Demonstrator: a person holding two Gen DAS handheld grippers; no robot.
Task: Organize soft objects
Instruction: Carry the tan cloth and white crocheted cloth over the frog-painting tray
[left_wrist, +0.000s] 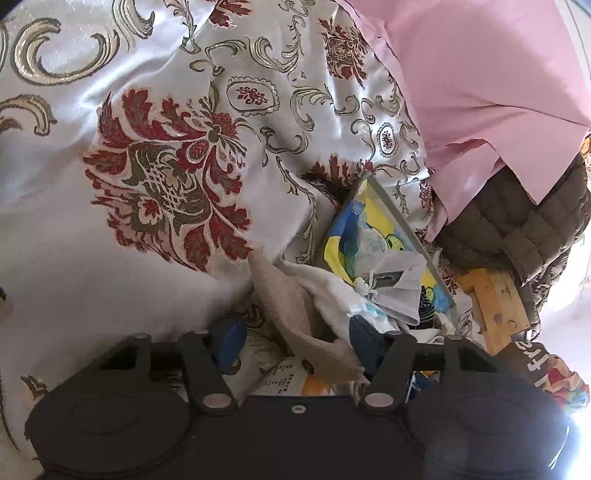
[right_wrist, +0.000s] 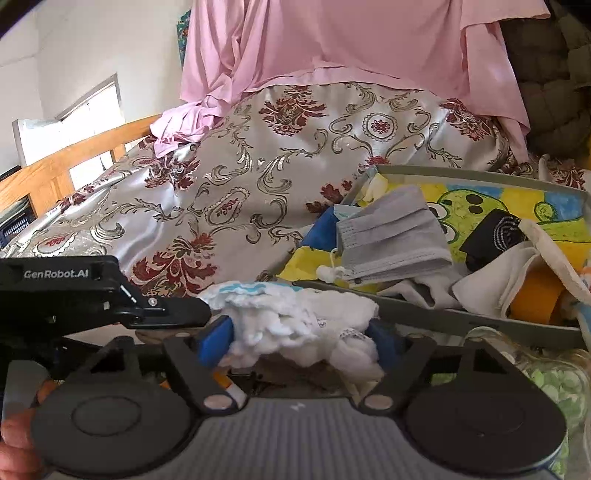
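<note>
Gripping a white cotton wad between its blue pads, the right gripper holds it just before the tray of face masks. Left gripper jaws stand apart around a beige cloth. Both items are judged light, compressible; grasp mid-bulk.

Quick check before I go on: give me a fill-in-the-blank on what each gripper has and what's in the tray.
1. The right gripper has a fluffy ____ cloth between its fingers.
2. The left gripper has a ____ knit fabric between its fingers.
3. The grey face mask lies in the ____.

Missing words: white; beige; tray
</note>
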